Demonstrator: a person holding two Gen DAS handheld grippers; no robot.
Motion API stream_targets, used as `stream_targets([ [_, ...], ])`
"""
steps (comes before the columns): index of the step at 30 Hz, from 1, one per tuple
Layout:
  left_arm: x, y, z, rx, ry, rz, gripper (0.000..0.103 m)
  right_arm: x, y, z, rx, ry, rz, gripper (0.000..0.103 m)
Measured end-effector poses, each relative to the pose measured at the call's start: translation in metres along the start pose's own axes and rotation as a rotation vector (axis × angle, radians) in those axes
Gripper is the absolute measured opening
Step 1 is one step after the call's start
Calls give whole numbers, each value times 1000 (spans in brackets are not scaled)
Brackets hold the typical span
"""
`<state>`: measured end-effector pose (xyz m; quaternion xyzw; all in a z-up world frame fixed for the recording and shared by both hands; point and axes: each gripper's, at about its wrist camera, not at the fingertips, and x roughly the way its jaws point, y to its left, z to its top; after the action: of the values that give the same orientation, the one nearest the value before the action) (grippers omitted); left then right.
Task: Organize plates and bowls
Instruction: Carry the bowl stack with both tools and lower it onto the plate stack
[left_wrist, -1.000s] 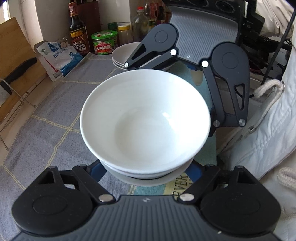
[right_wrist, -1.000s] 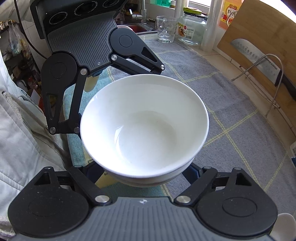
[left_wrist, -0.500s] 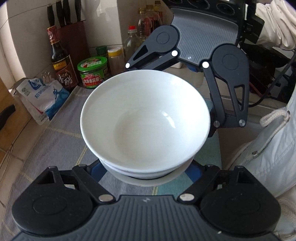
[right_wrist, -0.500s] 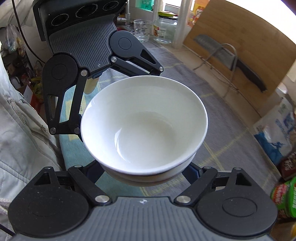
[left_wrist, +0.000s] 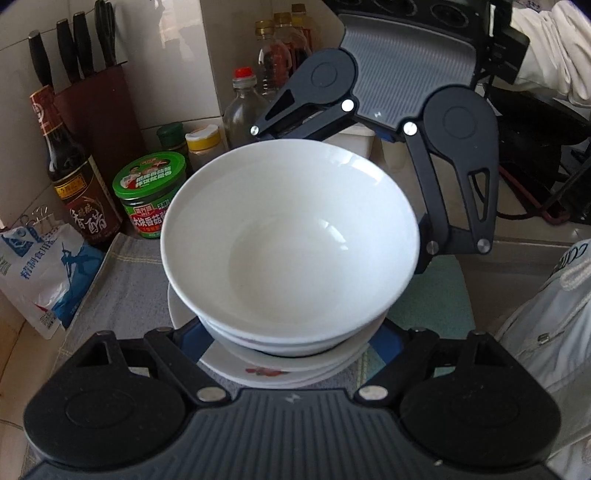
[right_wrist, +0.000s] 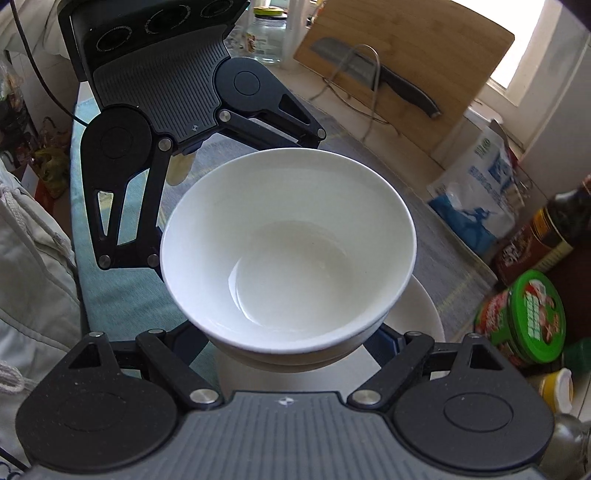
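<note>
A stack of white bowls (left_wrist: 291, 240) is held between my two grippers, which face each other across it. My left gripper (left_wrist: 291, 332) is shut on the near side of the stack, its fingers under the bowls. My right gripper (right_wrist: 295, 339) is shut on the opposite side of the same stack (right_wrist: 288, 240). The right gripper also shows across the stack in the left wrist view (left_wrist: 369, 125). The bowls hang directly over a stack of white plates (left_wrist: 266, 365) with a red pattern, lying on the grey cloth (left_wrist: 125, 280). The plates show in the right wrist view (right_wrist: 421, 317) too.
At the back stand a green-lidded jar (left_wrist: 151, 192), a dark vinegar bottle (left_wrist: 74, 170), a knife block (left_wrist: 99, 110), other bottles (left_wrist: 243, 107) and a blue-white bag (left_wrist: 40, 269). A cutting board with a knife (right_wrist: 399, 59) leans in the right wrist view.
Both grippers have carried the bowl stack across the cloth toward the jars and bottles. It now sits over the plate stack, which was farther off a second ago.
</note>
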<state>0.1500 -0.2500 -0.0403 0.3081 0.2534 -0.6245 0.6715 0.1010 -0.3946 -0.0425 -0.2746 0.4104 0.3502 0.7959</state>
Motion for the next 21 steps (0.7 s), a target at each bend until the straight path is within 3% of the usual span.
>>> stream_targets([
  [7, 25, 8, 9, -1, 2, -7, 87, 3, -22, -19, 39, 19, 8, 91],
  [21, 40, 18, 7, -57, 9, -8, 87, 18, -41, -22, 78, 33, 31, 91],
])
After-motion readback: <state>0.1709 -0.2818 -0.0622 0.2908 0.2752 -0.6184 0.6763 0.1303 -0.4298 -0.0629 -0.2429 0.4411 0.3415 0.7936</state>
